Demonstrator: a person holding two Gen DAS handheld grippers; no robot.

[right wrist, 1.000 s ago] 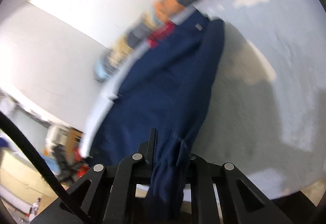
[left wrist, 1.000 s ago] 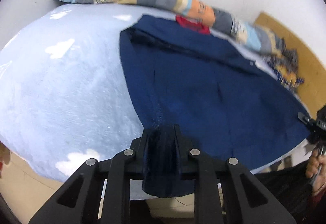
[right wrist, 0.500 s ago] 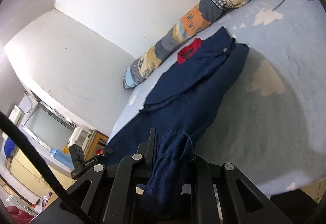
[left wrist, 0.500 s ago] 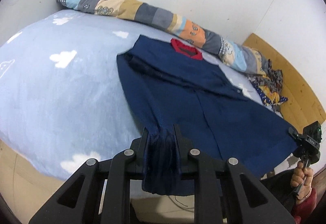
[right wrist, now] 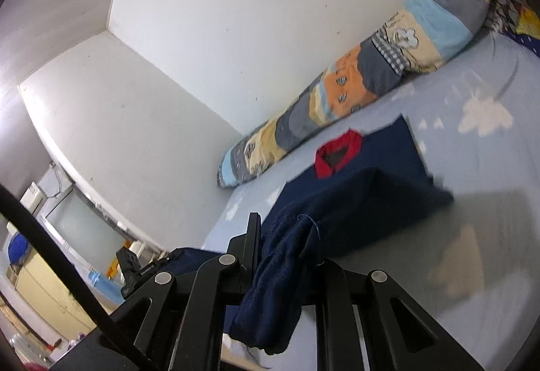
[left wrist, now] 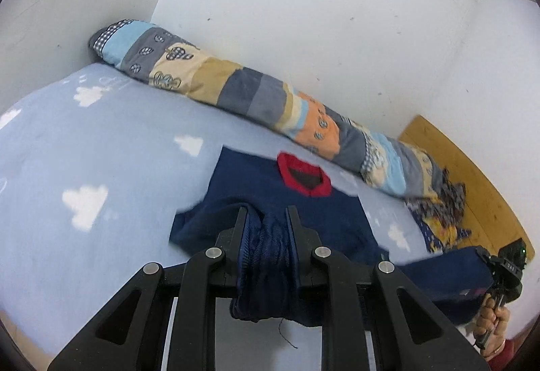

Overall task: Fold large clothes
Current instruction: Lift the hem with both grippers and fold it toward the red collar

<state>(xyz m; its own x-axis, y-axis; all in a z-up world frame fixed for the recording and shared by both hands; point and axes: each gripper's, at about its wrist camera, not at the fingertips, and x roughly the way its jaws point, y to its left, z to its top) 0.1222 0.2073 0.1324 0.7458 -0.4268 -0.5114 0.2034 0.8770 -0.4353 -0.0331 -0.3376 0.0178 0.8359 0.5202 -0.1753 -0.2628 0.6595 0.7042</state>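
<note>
A navy sweater (left wrist: 243, 182) with a red collar (left wrist: 303, 177) lies on the light blue bed (left wrist: 84, 151), collar toward the wall. Its bottom hem is lifted off the bed. My left gripper (left wrist: 266, 219) is shut on one bunched hem corner. My right gripper (right wrist: 287, 229) is shut on the other hem corner; it also shows at the right edge of the left wrist view (left wrist: 506, 266) with the hem stretched between. In the right wrist view the sweater (right wrist: 371, 189) folds over itself below the collar (right wrist: 339, 153).
A long patchwork bolster (left wrist: 270, 104) lies along the white wall. Patterned cloth (left wrist: 442, 212) is piled at the bed's right end by a wooden board (left wrist: 472, 175). The right wrist view shows the bolster (right wrist: 354, 94) and furniture (right wrist: 50, 276) past the bed's left edge.
Both grippers have carried the hem up and forward toward the collar. The lower half of the sweater has left the bed and now hangs between them; much less of it lies flat.
</note>
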